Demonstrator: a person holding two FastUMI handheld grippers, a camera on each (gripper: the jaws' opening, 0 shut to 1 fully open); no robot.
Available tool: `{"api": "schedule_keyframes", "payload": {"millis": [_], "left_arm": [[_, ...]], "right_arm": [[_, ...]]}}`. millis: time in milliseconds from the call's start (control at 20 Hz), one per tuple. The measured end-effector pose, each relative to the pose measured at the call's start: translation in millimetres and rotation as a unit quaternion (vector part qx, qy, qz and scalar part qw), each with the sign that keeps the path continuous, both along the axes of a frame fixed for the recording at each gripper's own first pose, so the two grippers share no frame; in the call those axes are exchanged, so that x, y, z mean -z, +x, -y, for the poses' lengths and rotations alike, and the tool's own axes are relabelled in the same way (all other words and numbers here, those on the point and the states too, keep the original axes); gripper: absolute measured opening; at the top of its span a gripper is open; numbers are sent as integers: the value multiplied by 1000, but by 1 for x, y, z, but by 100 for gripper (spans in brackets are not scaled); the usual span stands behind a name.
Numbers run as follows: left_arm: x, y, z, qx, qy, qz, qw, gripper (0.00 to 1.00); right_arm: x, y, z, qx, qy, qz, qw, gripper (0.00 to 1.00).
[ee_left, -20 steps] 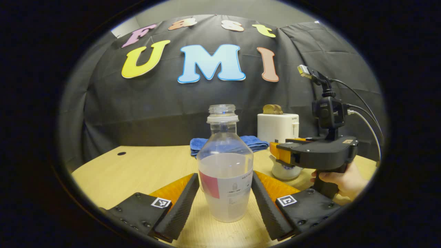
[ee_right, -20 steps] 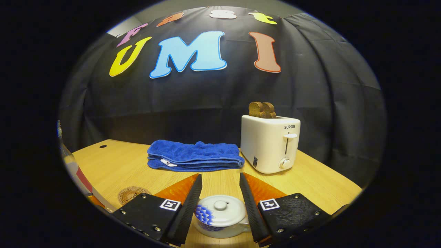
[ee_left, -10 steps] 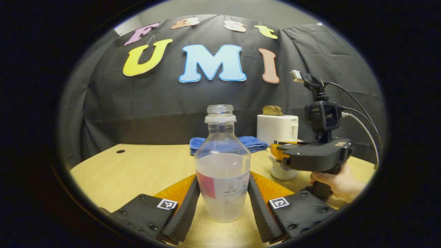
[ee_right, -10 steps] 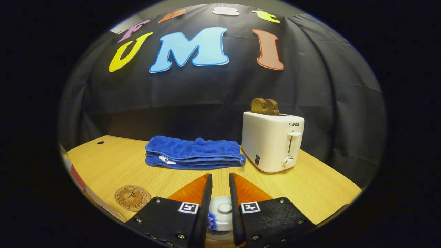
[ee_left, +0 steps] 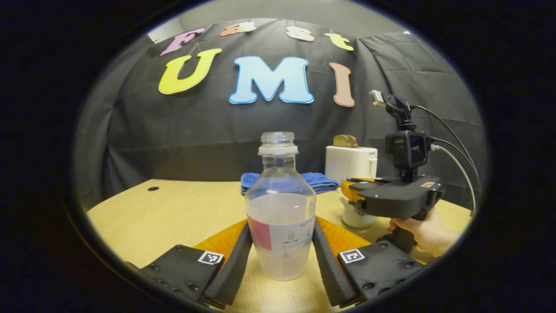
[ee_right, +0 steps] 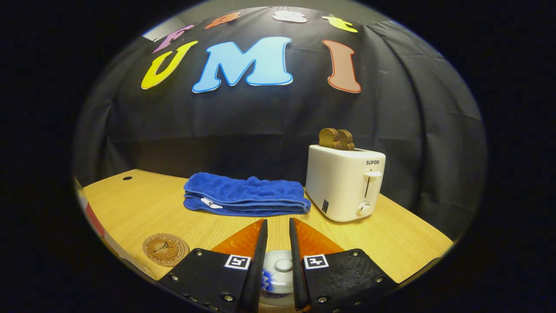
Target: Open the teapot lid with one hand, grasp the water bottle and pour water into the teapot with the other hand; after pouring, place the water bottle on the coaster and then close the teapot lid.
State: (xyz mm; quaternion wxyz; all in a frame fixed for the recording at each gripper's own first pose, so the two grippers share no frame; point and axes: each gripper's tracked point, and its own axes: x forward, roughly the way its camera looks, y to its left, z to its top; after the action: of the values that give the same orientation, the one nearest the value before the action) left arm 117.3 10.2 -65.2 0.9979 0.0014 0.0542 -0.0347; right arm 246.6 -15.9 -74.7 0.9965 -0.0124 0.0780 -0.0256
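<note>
While the left gripper (ee_left: pixel 280 256) is pressing both fingers on the lower body of the clear, half-full, uncapped plastic water bottle (ee_left: pixel 280 217) standing on the wooden table (ee_left: pixel 173 213), which is probably heavy and slippery, the right gripper (ee_right: pixel 278 265) is pinching the small knob of the fragile white ceramic teapot lid (ee_right: pixel 278 266).

Left gripper view: water bottle (ee_left: pixel 280 217) upright on tabletop (ee_left: pixel 173 208), dead centre between left gripper (ee_left: pixel 280 256) fingers. Towel (ee_left: pixel 319 180) behind bottle at 12 o'clock. Toaster (ee_left: pixel 351 163) at 1 o'clock, behind towel's right end. Right gripper (ee_left: pixel 354 195) at 2 o'clock, above teapot (ee_left: pixel 356 217).

Right gripper view: teapot lid (ee_right: pixel 278 267) between fingers at 6 o'clock. Coaster (ee_right: pixel 165 249) at 8 o'clock, near tabletop edge. Towel at 12 o'clock, toaster at 2 o'clock.
</note>
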Motion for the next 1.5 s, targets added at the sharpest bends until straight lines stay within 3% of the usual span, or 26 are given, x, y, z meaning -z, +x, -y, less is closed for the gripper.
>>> {"api": "schedule_keyframes", "payload": {"millis": [200, 250, 500, 550, 900, 1050, 1300, 1500], "left_arm": [[0, 0, 0, 1, 0, 1, 1000, 87], [-1, -1, -1, 0, 1, 0, 1000, 87], [0, -1, -1, 3, 2, 0, 1000, 87], [-1, -1, -1, 3, -1, 2, 1000, 87], [-1, -1, -1, -1, -8, 3, 1000, 87], [-2, -1, -2, 5, -4, 2, 1000, 86], [-2, 0, -4, 11, 78, -8, 997, 85], [-10, 35, 1, 38, 179, -21, 983, 85]], "right_arm": [[-1, -1, 11, 22, 14, -19, 999, 30], [8, 5, 10, 18, 11, -20, 1000, 14], [6, 3, 5, 8, -3, -16, 1000, 14], [6, 4, 6, 5, 1, -14, 1000, 9], [-37, -8, 5, 4, 11, 50, 999, 9], [-40, -15, 12, 6, 17, 43, 999, 8], [-32, -33, 40, 11, 4, 7, 1000, 8], [-26, -53, 61, 15, -8, -8, 1000, 9]]}}
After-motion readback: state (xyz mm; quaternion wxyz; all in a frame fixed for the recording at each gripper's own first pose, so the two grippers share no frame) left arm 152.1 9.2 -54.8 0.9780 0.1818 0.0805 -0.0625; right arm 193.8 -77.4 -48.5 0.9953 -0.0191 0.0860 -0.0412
